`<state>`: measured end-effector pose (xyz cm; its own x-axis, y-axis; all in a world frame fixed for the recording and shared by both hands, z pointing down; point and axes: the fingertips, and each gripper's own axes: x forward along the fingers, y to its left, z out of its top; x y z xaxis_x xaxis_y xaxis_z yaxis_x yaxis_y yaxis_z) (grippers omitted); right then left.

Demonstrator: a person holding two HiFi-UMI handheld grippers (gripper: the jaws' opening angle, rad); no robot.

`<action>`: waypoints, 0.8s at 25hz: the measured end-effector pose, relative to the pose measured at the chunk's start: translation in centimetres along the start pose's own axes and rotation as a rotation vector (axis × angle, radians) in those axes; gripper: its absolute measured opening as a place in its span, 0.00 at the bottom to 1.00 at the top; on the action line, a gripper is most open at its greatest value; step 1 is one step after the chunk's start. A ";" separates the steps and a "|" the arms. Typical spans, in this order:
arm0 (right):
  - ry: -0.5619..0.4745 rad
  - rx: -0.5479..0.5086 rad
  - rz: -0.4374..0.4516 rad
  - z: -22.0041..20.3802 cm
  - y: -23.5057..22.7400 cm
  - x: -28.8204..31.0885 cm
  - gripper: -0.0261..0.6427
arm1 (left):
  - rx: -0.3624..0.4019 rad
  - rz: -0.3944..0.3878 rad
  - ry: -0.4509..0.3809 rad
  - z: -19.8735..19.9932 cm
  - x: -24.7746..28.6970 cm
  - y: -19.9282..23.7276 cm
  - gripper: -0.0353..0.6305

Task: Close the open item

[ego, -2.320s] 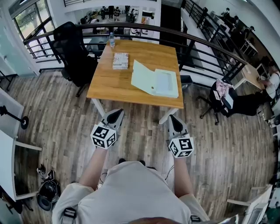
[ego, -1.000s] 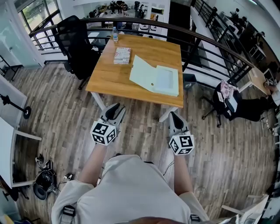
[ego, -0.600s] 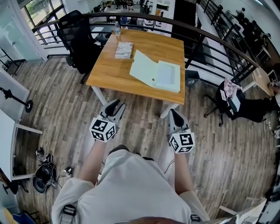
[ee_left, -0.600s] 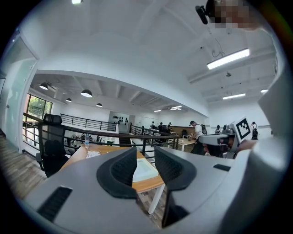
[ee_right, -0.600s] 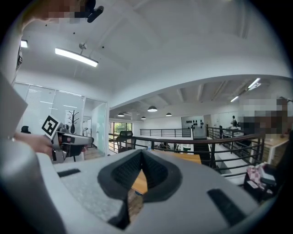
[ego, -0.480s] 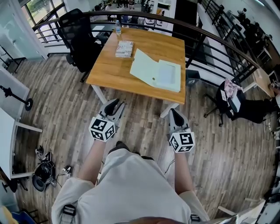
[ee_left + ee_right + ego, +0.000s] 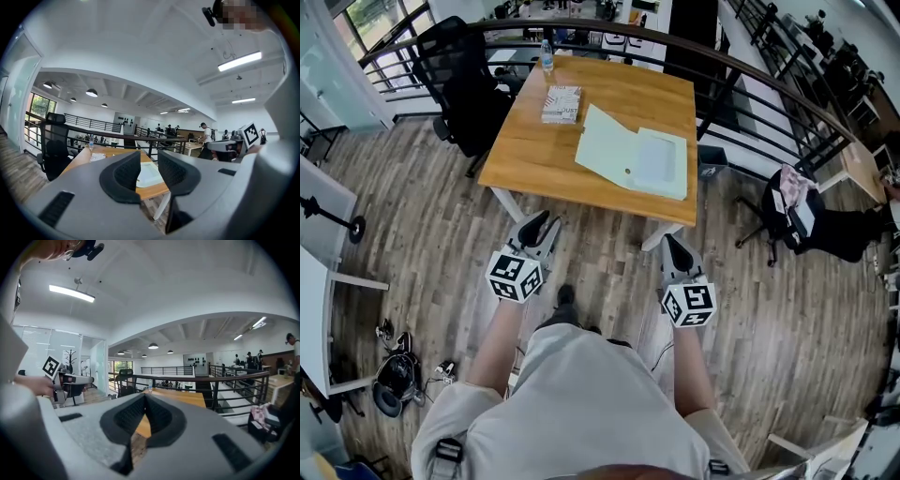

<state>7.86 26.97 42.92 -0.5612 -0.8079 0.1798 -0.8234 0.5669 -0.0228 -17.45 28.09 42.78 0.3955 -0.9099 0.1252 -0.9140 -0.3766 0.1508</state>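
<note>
The wood-plank floor [image 7: 412, 216] filled most of my head view, running from under my feet out to a dark curved railing [image 7: 750, 80] at the far side, with more desks and people beyond it. A square wooden table [image 7: 525, 164] on white legs stood on the floor just this side of the railing. A black office chair [image 7: 459, 75] sat at the table's far-left corner. Off to the right, beyond the table, another chair [image 7: 792, 211] held a heap of clothes. A dark bag [image 7: 394, 384] lay on the floor at the near left.

The pale green folder [image 7: 633, 161] lay open on the right half of the table, close to its near edge, with its cover spread out toward the left. A small patterned booklet [image 7: 562, 104] lay at the far left of the tabletop, apart from the folder. A water bottle [image 7: 547, 58] stood upright just beyond the booklet, at the far edge.

I held both grippers over the floor on the near side, well apart from the table. The left gripper [image 7: 539, 225] had its fingers [image 7: 124, 173] spread. They had just been closing a little, with nothing between them. The right gripper [image 7: 675, 251] had its fingers [image 7: 161, 416] pressed together at the tips, empty.
</note>
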 end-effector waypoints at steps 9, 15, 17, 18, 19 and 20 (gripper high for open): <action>0.023 0.029 -0.078 0.4 -1.3 6.9 0.04 | -0.003 -0.085 0.019 0.8 6.1 5.1 0.22; 0.033 0.034 -0.111 1.1 -0.7 11.6 0.04 | 0.006 -0.141 0.034 1.7 9.2 9.1 0.22; 0.030 0.035 -0.127 1.3 -0.6 12.8 0.04 | 0.011 -0.159 0.039 1.8 10.0 10.2 0.22; 0.027 0.037 -0.136 1.4 -0.7 13.4 0.04 | 0.013 -0.169 0.042 1.8 10.3 10.7 0.22; 0.023 0.041 -0.146 1.5 -0.7 13.8 0.04 | 0.016 -0.178 0.044 1.8 10.7 11.1 0.22; 0.019 0.045 -0.154 1.6 -0.8 14.2 0.04 | 0.018 -0.186 0.046 1.8 11.1 11.5 0.22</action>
<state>0.41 14.74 43.96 -0.4268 -0.8812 0.2035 -0.9027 0.4286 -0.0371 -23.74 13.36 44.08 0.5614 -0.8154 0.1414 -0.8259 -0.5412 0.1581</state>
